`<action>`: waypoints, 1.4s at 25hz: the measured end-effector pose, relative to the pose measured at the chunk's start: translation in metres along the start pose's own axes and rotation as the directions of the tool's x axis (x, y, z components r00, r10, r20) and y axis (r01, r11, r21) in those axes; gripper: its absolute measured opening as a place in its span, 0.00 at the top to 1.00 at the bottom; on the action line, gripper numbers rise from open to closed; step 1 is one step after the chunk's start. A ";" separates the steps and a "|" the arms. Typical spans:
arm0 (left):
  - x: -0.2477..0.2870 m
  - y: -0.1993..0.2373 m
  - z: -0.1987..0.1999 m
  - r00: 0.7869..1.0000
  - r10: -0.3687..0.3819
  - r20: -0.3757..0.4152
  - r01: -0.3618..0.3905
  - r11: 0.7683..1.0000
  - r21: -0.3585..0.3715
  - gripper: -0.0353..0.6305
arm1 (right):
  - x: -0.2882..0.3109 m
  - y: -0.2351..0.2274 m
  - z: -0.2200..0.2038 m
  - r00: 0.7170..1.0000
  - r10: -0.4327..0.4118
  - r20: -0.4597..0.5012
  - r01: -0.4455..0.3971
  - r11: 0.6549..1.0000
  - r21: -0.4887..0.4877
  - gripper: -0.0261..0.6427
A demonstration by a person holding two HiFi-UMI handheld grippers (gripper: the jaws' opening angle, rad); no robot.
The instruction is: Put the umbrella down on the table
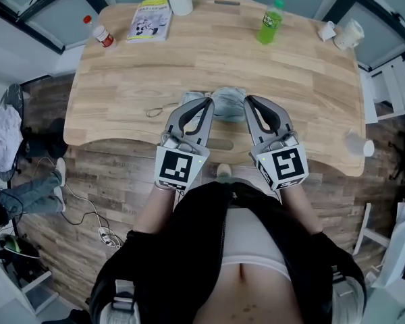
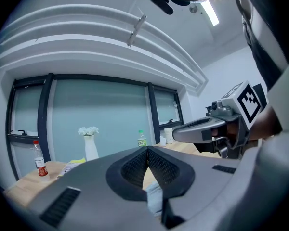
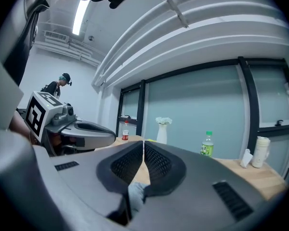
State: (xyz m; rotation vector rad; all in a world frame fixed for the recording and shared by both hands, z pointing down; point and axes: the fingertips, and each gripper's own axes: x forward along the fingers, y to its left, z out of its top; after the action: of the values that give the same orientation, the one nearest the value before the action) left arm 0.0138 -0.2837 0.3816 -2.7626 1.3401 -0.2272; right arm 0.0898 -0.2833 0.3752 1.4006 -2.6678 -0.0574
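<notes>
Smooth pale wood — the table (image 1: 223, 59); soft grey cloth — the umbrella (image 1: 228, 103).

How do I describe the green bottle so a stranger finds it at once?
On the wooden table, look along the far edge, right of the middle. The green bottle stands upright there, left of a white cup. Only it is bright green; the other bottle has a red cap.

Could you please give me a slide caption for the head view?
Left gripper and right gripper, jaws shut, pinch the pale blue umbrella near the wooden table's front edge.
</notes>
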 end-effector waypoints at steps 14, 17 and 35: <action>-0.124 -0.033 0.005 0.996 -0.088 0.019 0.087 0.995 0.058 0.94 | -0.058 0.131 0.029 0.999 0.003 0.051 -0.002 1.000 -0.024 0.91; -0.149 -0.040 0.007 0.995 -0.094 0.027 0.093 0.994 0.060 0.94 | -0.072 0.154 0.033 0.998 0.001 0.064 0.002 0.999 -0.051 0.91; -0.278 -0.083 0.010 0.991 -0.129 0.031 0.126 0.987 0.097 0.94 | -0.152 0.263 0.057 0.995 -0.047 0.085 0.051 0.998 -0.036 0.91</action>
State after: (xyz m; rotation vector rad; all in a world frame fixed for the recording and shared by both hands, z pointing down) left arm -0.0904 -0.0140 0.3521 -2.7609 1.1147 -0.2389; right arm -0.0476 -0.0101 0.3282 1.4839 -2.6835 -0.1742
